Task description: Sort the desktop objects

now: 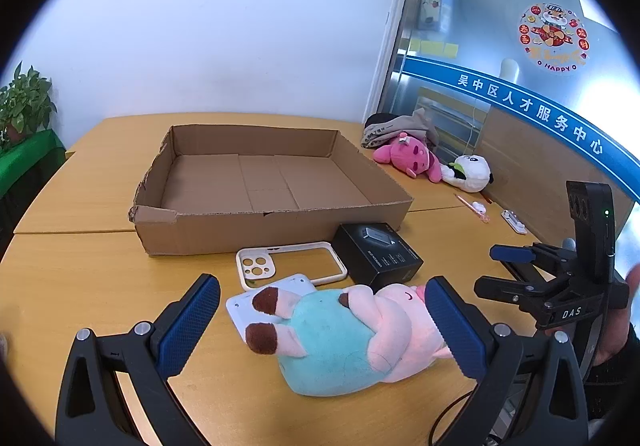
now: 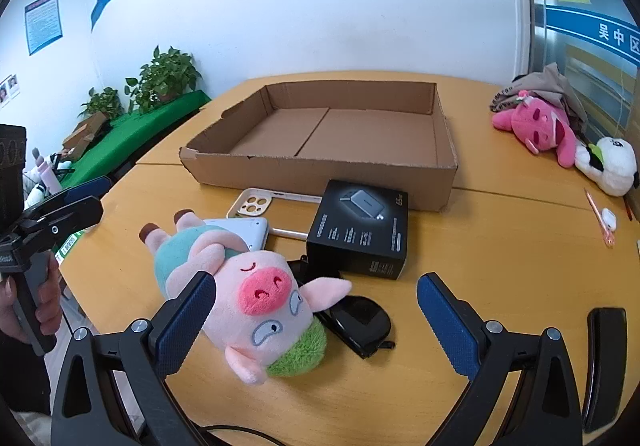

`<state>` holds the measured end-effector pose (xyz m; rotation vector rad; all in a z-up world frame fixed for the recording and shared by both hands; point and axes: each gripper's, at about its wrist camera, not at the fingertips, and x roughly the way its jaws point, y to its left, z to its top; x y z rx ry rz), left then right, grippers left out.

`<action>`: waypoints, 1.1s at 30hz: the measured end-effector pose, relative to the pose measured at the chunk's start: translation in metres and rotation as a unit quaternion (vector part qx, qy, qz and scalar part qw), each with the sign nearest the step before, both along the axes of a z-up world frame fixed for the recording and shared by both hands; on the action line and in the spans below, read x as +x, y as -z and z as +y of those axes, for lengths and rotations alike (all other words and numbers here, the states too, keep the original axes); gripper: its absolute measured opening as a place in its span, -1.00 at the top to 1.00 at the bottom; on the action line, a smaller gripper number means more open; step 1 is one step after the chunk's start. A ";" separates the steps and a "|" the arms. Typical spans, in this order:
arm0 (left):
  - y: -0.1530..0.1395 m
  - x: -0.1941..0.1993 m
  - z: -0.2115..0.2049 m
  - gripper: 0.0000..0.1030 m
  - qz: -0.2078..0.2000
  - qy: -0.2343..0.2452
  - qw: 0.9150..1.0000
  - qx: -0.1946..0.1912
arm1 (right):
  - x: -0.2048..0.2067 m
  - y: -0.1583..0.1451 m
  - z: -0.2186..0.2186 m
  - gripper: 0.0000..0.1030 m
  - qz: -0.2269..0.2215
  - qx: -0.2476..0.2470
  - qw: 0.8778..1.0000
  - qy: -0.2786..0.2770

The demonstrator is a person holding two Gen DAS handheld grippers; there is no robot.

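Left gripper (image 1: pixel 322 320) spread wide around the pig plush (image 1: pixel 340 338) on the wooden table (image 1: pixel 80 286), gripping nothing, right gripper (image 2: pixel 316 316) likewise wide open, left finger against the pig's head, black box (image 2: pixel 360 230) at 12 o'clock, empty cardboard tray (image 2: pixel 320 166) beyond.

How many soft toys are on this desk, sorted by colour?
Pale pink pig in a teal outfit: 1
Bright pink plush by the glass wall: 1
White panda plush beside it: 1
Total: 3
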<state>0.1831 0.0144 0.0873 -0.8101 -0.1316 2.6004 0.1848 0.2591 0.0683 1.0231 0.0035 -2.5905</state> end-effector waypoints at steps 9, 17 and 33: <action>0.002 0.001 -0.003 -0.98 -0.010 0.000 1.000 0.007 | 0.013 -0.010 -0.008 -0.99 0.019 -0.022 0.999 -0.018; 0.007 0.003 0.012 -0.98 -0.013 0.019 1.000 -0.002 | 0.022 -0.018 -0.008 -0.99 0.053 -0.014 0.998 -0.019; 0.011 -0.009 0.006 0.05 -0.022 0.035 0.998 0.039 | 0.013 0.005 0.010 -0.63 0.014 -0.036 0.999 -0.007</action>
